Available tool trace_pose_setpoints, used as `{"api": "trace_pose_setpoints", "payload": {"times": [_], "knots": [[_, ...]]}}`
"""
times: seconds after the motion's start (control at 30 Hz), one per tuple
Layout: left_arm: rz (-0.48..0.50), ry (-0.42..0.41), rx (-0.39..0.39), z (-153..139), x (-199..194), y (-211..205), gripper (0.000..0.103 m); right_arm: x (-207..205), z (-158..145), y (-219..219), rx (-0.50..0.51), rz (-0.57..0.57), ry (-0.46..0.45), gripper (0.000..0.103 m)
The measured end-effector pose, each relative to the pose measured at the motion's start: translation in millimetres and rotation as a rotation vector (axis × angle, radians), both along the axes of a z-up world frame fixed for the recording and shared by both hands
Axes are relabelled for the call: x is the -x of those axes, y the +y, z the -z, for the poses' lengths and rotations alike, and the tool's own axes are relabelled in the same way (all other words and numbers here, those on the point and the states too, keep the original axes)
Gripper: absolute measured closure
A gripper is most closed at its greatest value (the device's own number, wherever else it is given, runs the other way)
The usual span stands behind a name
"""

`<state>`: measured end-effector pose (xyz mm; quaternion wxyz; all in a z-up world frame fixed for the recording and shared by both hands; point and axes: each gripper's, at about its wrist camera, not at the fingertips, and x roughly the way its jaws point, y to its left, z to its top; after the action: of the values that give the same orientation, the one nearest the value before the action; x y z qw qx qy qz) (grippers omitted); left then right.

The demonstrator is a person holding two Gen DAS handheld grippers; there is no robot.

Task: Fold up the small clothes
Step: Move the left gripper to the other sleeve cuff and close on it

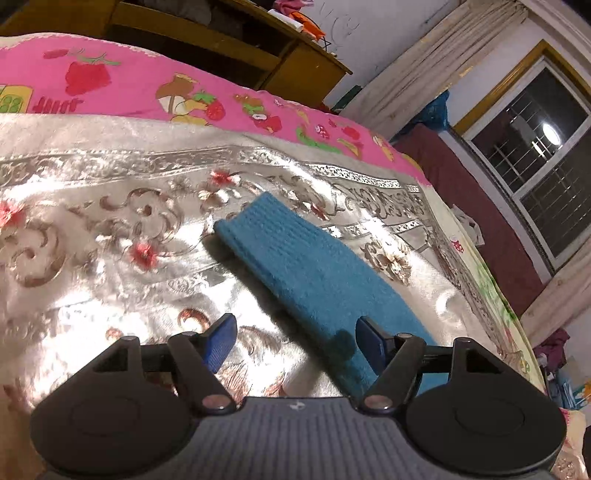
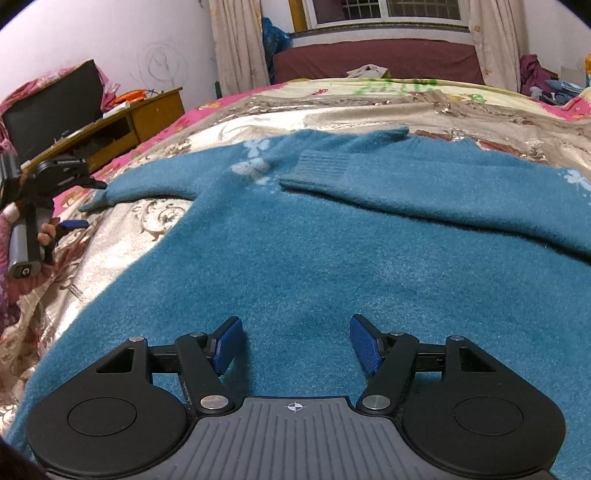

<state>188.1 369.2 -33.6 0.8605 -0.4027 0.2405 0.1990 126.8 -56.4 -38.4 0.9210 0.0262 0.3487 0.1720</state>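
At the far left of the right wrist view, a person's hand [image 2: 46, 238] holds the left gripper [image 2: 74, 223] over the bed edge. Its grey handle carries a single letter "G" on the butt end; small white print on its black head is too fine to read. In the left wrist view its two blue pads [image 1: 221, 341] stand well apart with nothing pressed between them: one over the shiny bedcover [image 1: 92, 229], the other over the outstretched sleeve [image 1: 295, 258], whose ribbed cuff lies flat on the cover.

One teal sweater [image 2: 295, 266] lies spread on the silver-gold floral bedcover, filling the middle of the right wrist view. It has two sleeves: the left one stretches out toward the left gripper, the folded sleeve [image 2: 369, 181] lies across the chest with its ribbed cuff near the centre. Three pale flower motifs show on the knit, two near the middle and one at the right edge.

The right gripper [image 2: 297, 343] hovers low over the sweater's body, jaws spread wide, gripping nothing.

Beyond the bedcover lies a pink sheet [image 1: 122, 85] printed with strawberries and some unreadable lettering. One wooden desk [image 2: 147, 110] stands at the left wall, one barred window [image 2: 384, 11] at the far end between two curtains.
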Motion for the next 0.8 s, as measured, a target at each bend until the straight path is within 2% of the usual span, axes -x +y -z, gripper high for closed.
{"api": "trace_pose_setpoints", "payload": {"times": [0.3,0.4,0.5,0.57,0.63,0.7,0.8], "knots": [[0.01,-0.019,-0.012,-3.3,-26.7,2.8,0.029,2.9,4.5,-0.4,-0.012,-0.011,-0.021,0.03],[-0.018,-0.016,-0.022,2.5,-35.0,-0.4,0.029,3.1,5.1,-1.0,-0.017,-0.011,-0.026,0.03],[-0.058,-0.04,0.003,4.0,-36.0,0.3,0.032,3.3,6.0,-1.9,-0.023,-0.011,-0.027,0.03],[-0.09,-0.052,0.031,5.0,-34.8,2.1,0.048,3.5,6.5,-2.7,-0.028,-0.01,-0.028,0.03],[-0.083,-0.066,0.057,4.4,-34.3,3.0,0.07,3.4,6.7,-4.1,-0.035,-0.01,-0.029,0.03],[-0.053,-0.078,0.065,0.3,-36.0,-0.4,0.082,3.3,6.9,-6.2,-0.048,-0.007,-0.028,0.03],[0.0,-0.092,0.007,-19.6,-40.6,-16.0,0.086,3.7,4.9,-10.5,-0.078,0.005,-0.02,0.031]]}}
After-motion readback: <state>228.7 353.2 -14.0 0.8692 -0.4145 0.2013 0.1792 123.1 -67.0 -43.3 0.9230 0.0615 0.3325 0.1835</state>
